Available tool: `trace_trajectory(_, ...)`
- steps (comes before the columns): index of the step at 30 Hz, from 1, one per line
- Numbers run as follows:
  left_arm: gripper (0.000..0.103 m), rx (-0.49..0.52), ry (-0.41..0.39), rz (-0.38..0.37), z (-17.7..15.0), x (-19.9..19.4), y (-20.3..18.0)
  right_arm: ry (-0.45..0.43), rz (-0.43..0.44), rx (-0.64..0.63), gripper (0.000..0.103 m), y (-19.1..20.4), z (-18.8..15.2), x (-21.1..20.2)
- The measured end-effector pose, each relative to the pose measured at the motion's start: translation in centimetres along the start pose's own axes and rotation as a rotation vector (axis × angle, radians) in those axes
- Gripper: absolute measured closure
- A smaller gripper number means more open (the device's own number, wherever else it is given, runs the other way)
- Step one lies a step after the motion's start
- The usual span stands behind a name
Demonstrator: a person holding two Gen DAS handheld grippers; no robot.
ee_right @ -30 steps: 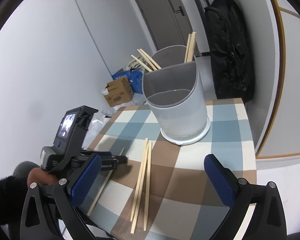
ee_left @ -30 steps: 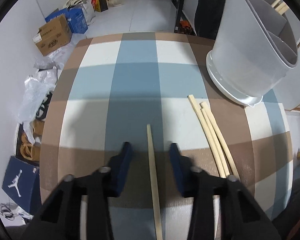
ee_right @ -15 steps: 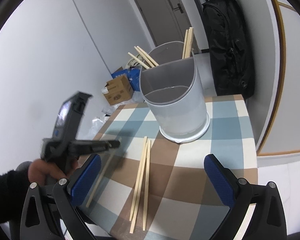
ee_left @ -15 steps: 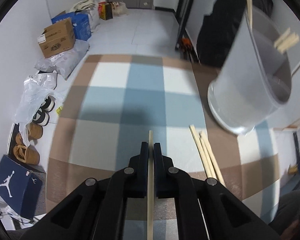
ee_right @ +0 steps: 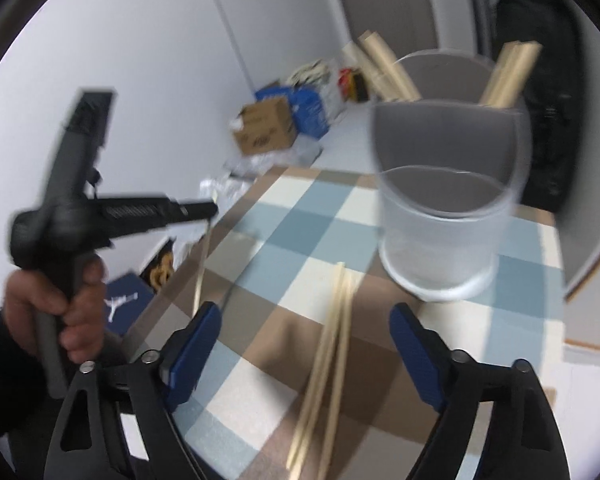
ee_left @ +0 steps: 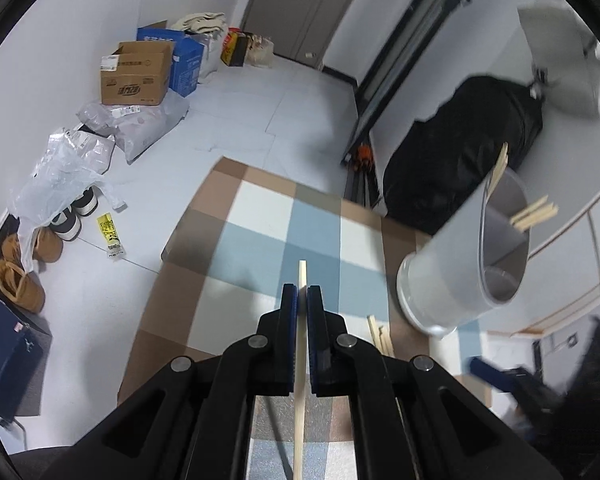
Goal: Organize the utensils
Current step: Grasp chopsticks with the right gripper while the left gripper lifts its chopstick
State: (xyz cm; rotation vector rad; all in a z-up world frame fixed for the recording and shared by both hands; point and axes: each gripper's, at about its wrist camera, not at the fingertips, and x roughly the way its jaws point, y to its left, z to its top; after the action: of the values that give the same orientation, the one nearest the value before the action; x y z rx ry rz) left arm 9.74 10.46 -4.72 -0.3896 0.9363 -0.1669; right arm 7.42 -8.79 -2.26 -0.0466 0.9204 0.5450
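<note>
Covering the table (ee_left: 260,216): checked cloth; boxes (ee_left: 136,74) on far floor. Left gripper (ee_left: 302,300) clamped on chopstick (ee_left: 300,400); right gripper (ee_right: 304,336) apart, closing, pads touching nothing.

Both wrist views angled down, sharing checkered table (ee_left: 260,216), grey holder (ee_right: 444,216)

The left gripper (ee_left: 302,294) clamped the lone chopstick (ee_left: 300,368) and raised it off the table (ee_left: 260,216); the right gripper (ee_right: 305,330) narrowed above the loose chopsticks (ee_right: 332,344), nothing pinched.

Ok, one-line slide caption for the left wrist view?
Left gripper clamps one chopstick above the checked table, utensil holder at right.
</note>
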Motion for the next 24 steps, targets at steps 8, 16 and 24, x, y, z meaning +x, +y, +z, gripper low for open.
trace_trajectory(8,0.102,-0.049,-0.052,-0.037,0.7,-1.3,2.7,0.12,-0.055,-0.06,0.052,0.9,2.2,5.8)
trace_trajectory(16,0.102,-0.105,-0.073,-0.092,1.3,-2.4,4.5,0.216,-0.193,-0.118,0.056,1.0,3.0,10.1)
trace_trajectory(24,0.102,-0.104,-0.1,-0.115,1.5,-3.3,4.8,0.247,-0.205,-0.139,0.063,0.7,3.8,11.8)
